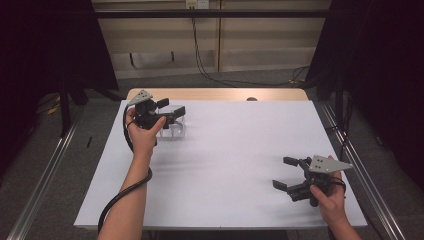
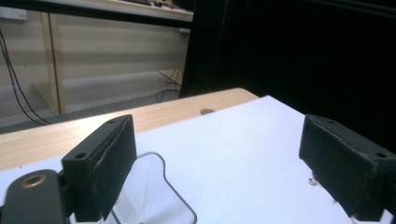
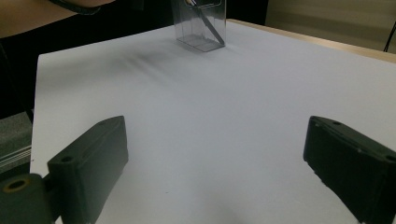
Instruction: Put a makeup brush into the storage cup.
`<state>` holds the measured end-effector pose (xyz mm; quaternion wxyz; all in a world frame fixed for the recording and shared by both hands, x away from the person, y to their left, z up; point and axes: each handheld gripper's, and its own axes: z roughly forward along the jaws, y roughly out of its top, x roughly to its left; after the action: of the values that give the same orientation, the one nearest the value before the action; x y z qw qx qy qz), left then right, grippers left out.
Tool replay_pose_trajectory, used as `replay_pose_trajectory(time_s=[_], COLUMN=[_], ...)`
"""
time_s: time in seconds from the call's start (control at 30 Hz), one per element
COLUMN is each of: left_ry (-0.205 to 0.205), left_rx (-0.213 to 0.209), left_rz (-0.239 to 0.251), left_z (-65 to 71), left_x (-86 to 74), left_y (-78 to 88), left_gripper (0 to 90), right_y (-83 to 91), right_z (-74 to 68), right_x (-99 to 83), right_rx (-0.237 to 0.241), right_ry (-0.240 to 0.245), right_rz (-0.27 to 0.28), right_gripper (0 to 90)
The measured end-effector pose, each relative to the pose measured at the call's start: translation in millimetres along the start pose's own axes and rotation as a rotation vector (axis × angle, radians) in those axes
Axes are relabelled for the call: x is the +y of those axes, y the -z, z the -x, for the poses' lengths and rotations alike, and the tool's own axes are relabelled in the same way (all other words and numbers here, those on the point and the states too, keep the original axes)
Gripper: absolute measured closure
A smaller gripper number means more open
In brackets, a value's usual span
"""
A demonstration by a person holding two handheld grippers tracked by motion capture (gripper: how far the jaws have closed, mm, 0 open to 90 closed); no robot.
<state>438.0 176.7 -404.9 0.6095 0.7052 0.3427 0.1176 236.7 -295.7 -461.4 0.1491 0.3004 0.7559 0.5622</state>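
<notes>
Clear plastic holder (image 1: 177,127) stands upright on the white tabletop (image 1: 230,160) near its far left corner, a little in from the far edge and the left edge. In the right gripper view it (image 3: 200,23) shows as a see-through box with a dark slanted item inside; what that item is cannot be told. In the left gripper view its rounded transparent rim (image 2: 159,186) lies low in the picture, just beside the inner face of the left-hand jaw.

The left gripper (image 1: 170,109), held in the person's left hand (image 1: 142,132), hovers over the holder at the far left corner. Its jaws stand wide apart with nothing clamped between them; whether the near jaw touches the rim cannot be told, but the pads do not press on it. A black cable (image 1: 125,185) trails from this gripper back along the forearm to the near edge of the tabletop.

The right gripper (image 1: 285,172) sits in the person's right hand (image 1: 330,200) near the near right corner of the tabletop, well apart from the holder. Its jaws are spread wide too, pointing toward the left across the white surface, and they grip nothing; bare tabletop lies between them in the right gripper view.

A strip of pale wood (image 1: 215,94) shows along the far edge of the table beyond the white surface.
</notes>
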Motion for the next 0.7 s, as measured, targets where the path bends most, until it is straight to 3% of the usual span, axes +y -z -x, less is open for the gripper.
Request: replay_pose_trajectory(time_s=[0.27, 0.7], left_ry=[-0.019, -0.027], left_rx=[-0.029, -0.062], left_rz=[0.029, 0.034], left_z=[3.9, 9.5], left_x=[0.2, -5.5], left_y=[9.3, 19.7], left_gripper=[5.7, 4.5], right_y=[1.4, 1.3], right_z=[-0.8, -0.9], right_x=[-0.6, -0.3], right_rx=[-0.006, -0.007], right_ry=[-0.002, 0.0], right_rz=[0.0, -0.001], right_gripper=[6.1, 6.1])
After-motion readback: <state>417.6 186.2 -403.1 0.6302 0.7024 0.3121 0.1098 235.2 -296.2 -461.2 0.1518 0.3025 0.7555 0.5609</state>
